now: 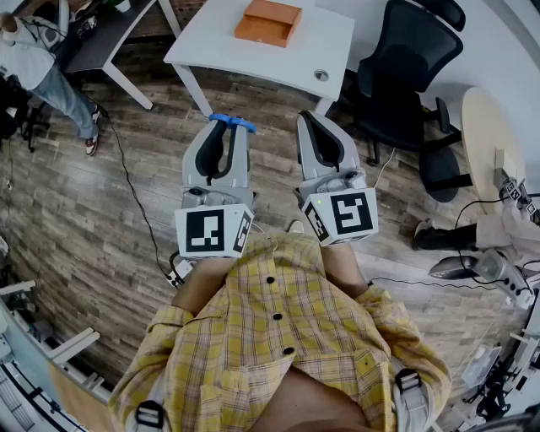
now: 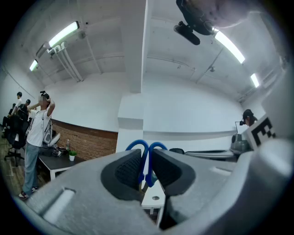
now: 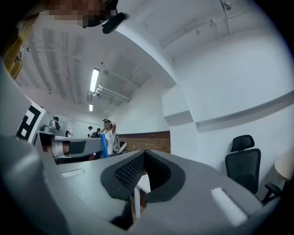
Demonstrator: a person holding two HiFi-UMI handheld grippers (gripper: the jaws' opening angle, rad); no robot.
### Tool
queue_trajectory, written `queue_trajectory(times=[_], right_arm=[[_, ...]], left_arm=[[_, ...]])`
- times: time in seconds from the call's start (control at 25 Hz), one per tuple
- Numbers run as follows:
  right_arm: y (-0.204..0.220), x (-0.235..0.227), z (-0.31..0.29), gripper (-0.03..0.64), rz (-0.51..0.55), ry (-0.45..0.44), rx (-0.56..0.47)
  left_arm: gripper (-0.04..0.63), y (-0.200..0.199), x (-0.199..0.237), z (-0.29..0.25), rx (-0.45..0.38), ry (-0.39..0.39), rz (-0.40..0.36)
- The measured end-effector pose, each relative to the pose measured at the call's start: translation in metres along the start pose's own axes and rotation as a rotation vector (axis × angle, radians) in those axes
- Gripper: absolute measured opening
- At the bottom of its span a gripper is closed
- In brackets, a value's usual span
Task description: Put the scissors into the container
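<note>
At the far left a bystander (image 1: 34,63) stands by a dark desk (image 1: 110,34), well apart from the work. The left gripper (image 1: 229,128) is pinching the scissors (image 1: 246,126): the left gripper view shows its pads pressed on the blue handle loops, which stick out past the jaw tips, while the blades are hidden behind the jaws. So the pick-up looks done and the drop is not. The orange container (image 1: 268,21) sits on the white table (image 1: 211,42), ahead of both grippers and well apart from them, with wooden floor (image 1: 101,211) between. What remains, as I judge it, is to walk up, carry the scissors over the near table edge and the container's rim, and let go. The right gripper (image 1: 309,125) is pressed together with nothing between its pads, held just beside the left one. Further right, a black office chair (image 1: 405,67) stands near the table's right corner and a round table (image 1: 485,135) lies beyond it; the straight path ahead looks open, though a cable (image 1: 135,194) trails on the floor to the left.
</note>
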State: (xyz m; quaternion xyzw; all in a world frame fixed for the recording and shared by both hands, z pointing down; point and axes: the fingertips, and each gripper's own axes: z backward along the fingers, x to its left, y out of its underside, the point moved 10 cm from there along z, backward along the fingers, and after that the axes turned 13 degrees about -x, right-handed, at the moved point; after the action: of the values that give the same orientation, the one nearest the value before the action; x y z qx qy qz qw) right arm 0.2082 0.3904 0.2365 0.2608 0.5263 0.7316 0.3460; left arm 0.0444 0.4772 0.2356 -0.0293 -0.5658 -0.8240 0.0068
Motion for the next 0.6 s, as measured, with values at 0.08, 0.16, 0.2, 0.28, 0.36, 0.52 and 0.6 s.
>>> queue_trajectory(times=[0.08,0.16,0.2,0.28,0.36,0.52,0.6], right_arm=[[0.001,-0.011,0.003,0.006,-0.008,-0.003,-0.002],[0.001,-0.022,0.006,0.006,-0.014,-0.009,-0.001],[0.002,-0.027,0.008,0.006,-0.017,-0.013,0.0],[0.002,-0.038,0.012,0.006,-0.022,-0.021,-0.003],[0.002,-0.048,0.015,0.006,-0.03,-0.028,-0.008],[0.0,-0.07,0.023,0.006,-0.06,-0.066,-0.02],[-0.001,-0.079,0.028,0.006,-0.056,-0.092,-0.028]], left_arm=[[0.08,0.004,-0.009,-0.005,0.007,-0.005,-0.011],[0.08,0.008,-0.019,-0.01,0.011,-0.012,-0.018],[0.08,0.01,-0.024,-0.012,0.013,-0.016,-0.02],[0.08,0.012,-0.035,-0.017,0.016,-0.02,-0.029],[0.08,0.015,-0.045,-0.021,0.021,-0.025,-0.04],[0.08,0.021,-0.069,-0.029,0.035,-0.042,-0.056],[0.08,0.023,-0.081,-0.032,0.042,-0.052,-0.065]])
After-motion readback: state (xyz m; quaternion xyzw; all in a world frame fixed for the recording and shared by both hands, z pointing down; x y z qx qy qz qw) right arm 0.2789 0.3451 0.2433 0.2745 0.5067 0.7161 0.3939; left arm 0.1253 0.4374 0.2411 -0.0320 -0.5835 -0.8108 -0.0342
